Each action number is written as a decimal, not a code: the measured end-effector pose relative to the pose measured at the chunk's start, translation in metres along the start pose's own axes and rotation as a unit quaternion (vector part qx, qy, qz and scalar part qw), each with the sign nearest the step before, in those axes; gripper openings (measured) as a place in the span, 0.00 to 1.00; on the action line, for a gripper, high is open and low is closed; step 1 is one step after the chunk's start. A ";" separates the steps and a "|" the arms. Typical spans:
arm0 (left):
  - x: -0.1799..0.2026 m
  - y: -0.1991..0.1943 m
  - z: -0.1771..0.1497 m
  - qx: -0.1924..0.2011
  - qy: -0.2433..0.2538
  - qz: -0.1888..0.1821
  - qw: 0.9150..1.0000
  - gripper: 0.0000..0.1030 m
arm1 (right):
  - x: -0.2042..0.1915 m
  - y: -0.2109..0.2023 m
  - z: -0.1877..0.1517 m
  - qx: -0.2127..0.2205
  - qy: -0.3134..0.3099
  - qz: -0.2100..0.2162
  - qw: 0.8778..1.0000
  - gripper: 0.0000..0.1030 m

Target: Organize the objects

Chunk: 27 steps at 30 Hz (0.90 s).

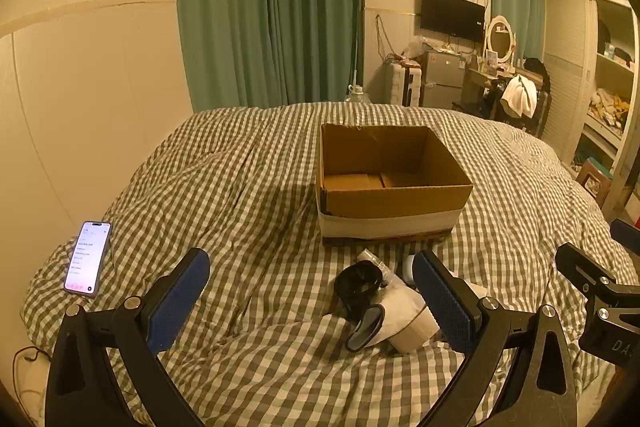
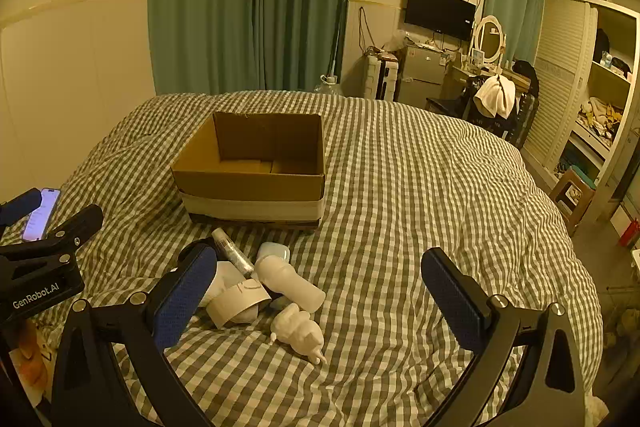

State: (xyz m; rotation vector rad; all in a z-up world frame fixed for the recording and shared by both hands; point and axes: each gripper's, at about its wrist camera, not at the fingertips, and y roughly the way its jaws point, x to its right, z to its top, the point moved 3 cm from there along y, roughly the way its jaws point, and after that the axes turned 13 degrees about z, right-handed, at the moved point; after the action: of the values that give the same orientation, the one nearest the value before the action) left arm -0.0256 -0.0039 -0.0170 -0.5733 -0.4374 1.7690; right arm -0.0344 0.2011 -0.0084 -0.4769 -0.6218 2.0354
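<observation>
- A bed with a checked cover (image 1: 260,187) fills both views.
- The left gripper (image 1: 312,301) and the right gripper (image 2: 320,297) are both spread wide, holding nothing.
- Near the cardboard box (image 2: 252,183) lies the heap of small objects.
- Only the right view shows the white figurine (image 2: 298,331); only the left shows the whole phone (image 1: 88,258).

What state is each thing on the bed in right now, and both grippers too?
Cardboard box: open, looks empty.
Phone: screen lit.
White bottle: lying down.
White figurine: on its side.
Left gripper: open, holding nothing.
Right gripper: open, holding nothing.
</observation>
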 end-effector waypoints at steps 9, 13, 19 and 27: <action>0.000 0.002 -0.002 -0.003 0.000 -0.001 1.000 1.00 | 0.000 0.002 -0.002 -0.005 -0.001 0.002 1.000 1.00; 0.000 0.004 -0.002 -0.008 -0.002 -0.002 1.000 1.00 | 0.000 0.001 -0.002 -0.006 -0.001 0.003 1.000 1.00; 0.000 0.003 -0.003 -0.008 -0.003 -0.002 1.000 1.00 | 0.001 0.001 -0.001 -0.004 0.003 0.008 1.000 1.00; 0.000 0.002 -0.004 -0.005 -0.006 0.001 1.000 1.00 | 0.000 0.002 0.000 -0.006 0.001 0.009 1.000 0.99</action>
State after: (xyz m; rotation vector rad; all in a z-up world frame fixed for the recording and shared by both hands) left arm -0.0250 -0.0044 -0.0212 -0.5705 -0.4556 1.7746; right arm -0.0359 0.1998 -0.0096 -0.4931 -0.6297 2.0497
